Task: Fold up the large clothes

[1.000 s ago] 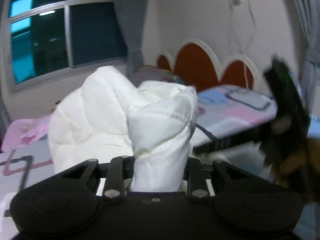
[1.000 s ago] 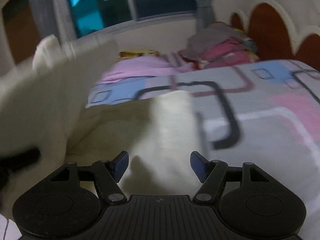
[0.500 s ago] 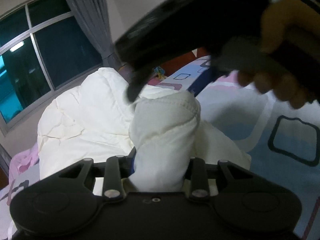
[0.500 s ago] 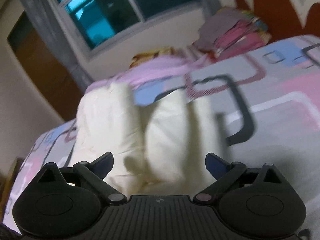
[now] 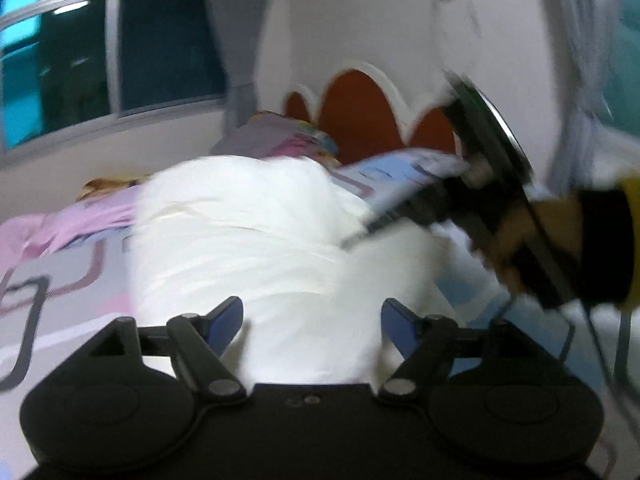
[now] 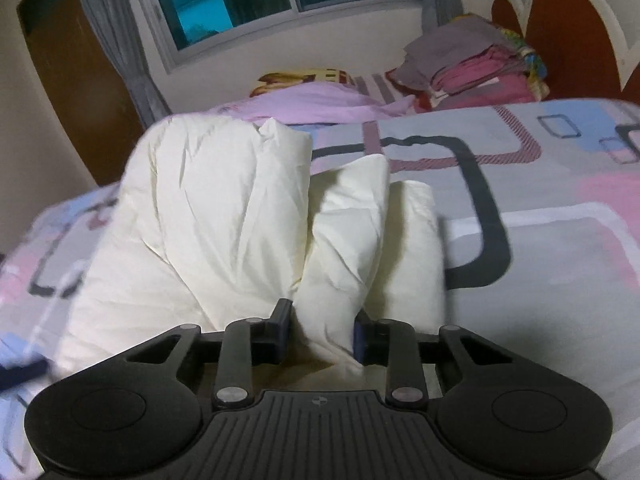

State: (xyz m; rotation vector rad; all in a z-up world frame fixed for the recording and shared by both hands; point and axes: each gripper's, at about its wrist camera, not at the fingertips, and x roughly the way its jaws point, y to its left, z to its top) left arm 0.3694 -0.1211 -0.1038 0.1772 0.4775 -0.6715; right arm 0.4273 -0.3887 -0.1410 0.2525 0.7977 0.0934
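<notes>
On the bed (image 6: 560, 264), a white padded garment (image 6: 224, 216) lies bunched. Right gripper (image 6: 320, 330) jaws, just closing, clench one fold. Left gripper (image 5: 312, 320) jaws, just opening, stand released, garment between them.

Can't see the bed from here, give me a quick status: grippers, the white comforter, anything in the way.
Left gripper open, jaws just spread. Right gripper just closed on a fold of the white comforter. Comforter bunched on the bed. Nothing blocking.
</notes>
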